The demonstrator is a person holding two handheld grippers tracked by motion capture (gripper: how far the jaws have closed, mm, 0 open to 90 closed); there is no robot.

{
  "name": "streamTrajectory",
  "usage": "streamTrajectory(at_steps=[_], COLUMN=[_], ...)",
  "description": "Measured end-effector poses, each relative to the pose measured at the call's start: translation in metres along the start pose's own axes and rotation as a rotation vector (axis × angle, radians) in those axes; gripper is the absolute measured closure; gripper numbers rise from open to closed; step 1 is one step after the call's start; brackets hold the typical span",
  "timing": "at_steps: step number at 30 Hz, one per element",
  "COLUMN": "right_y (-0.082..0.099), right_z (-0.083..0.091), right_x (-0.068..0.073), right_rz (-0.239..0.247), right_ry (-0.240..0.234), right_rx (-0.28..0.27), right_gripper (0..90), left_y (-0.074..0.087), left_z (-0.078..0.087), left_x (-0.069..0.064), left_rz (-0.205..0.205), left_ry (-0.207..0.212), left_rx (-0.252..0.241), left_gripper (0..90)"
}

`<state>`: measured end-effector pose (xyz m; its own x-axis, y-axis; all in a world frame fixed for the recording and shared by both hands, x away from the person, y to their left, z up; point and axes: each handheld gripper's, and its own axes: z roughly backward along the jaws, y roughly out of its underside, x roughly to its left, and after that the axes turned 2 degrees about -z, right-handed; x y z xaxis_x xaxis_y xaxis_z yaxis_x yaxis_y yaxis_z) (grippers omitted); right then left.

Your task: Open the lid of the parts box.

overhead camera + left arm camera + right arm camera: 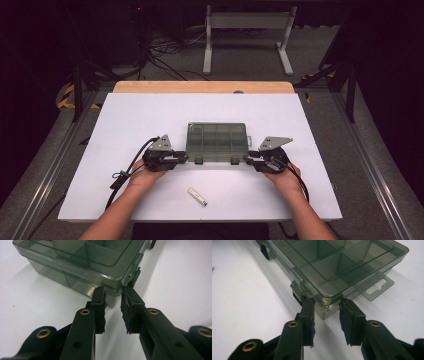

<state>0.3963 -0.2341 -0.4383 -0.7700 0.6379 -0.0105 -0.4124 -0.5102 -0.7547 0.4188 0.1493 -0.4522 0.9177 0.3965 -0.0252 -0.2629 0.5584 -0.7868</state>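
Thing in hand: a smoke-grey, see-through plastic compartment box with a flat hinged lid (217, 142), seen at the middle of the high view, lying flat on the white table top (150, 115).
Left gripper (181, 158): its tips are set at the box's lower left corner; in the left gripper view the corner (113, 293) is pinched between the two black jaws, so the box is taken as grasped.
Right gripper (251, 160): it is set at the lower right corner; in the right gripper view the jaws are clamped across the corner wall (327, 307), just beside a small black latch (298, 297).
Weight: judged light (the compartments that can be seen look empty).
Stiffness: thin hard plastic, expected to flex a little and to crack if squeezed hard.
Surface: smooth and glossy, so slipping from the pads is thought likely.
Best hold: the corners, where wall and rim are stiffest; the thin hang tab (375, 287) is better avoided.
Lid: shown closed, with two latches along the near edge.
Nearby: a small pale tube-shaped object (197, 196) lies lower centre of the high view, well apart from the box.
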Motion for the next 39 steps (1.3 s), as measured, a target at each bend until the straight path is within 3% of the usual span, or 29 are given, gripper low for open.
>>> streamTrajectory(at_steps=[3, 5, 11, 14, 20, 27, 39], right_y=[0.000, 0.000, -0.002, -0.004, -0.006, -0.007, -0.006], right_z=[0.001, 0.003, 0.009, 0.011, 0.012, 0.015, 0.015], right_x=[0.000, 0.000, 0.001, 0.003, 0.003, 0.002, 0.000], right_rz=[0.002, 0.002, 0.008, 0.020, 0.002, -0.043, -0.061], right_ry=[0.002, 0.001, -0.001, 0.001, -0.001, -0.004, -0.005], right_rx=[0.000, -0.008, -0.045, -0.084, -0.148, -0.228, -0.237], right_gripper=[69.2, 71.9, 78.2, 83.0, 84.8, 86.4, 86.4], left_y=[0.000, 0.000, -0.003, -0.004, -0.005, -0.005, -0.006], left_z=[0.002, 0.005, 0.009, 0.014, 0.015, 0.013, 0.012], left_x=[0.001, 0.002, 0.000, 0.001, 0.000, 0.001, 0.003], left_rz=[0.000, 0.010, 0.004, 0.034, 0.023, 0.048, 0.055], left_ry=[0.009, 0.027, 0.031, 0.039, 0.024, 0.027, 0.016], left_rx=[0.004, -0.016, -0.052, -0.118, -0.168, -0.244, -0.264], left_gripper=[77.7, 81.2, 87.5, 88.7, 89.0, 88.9, 89.0])
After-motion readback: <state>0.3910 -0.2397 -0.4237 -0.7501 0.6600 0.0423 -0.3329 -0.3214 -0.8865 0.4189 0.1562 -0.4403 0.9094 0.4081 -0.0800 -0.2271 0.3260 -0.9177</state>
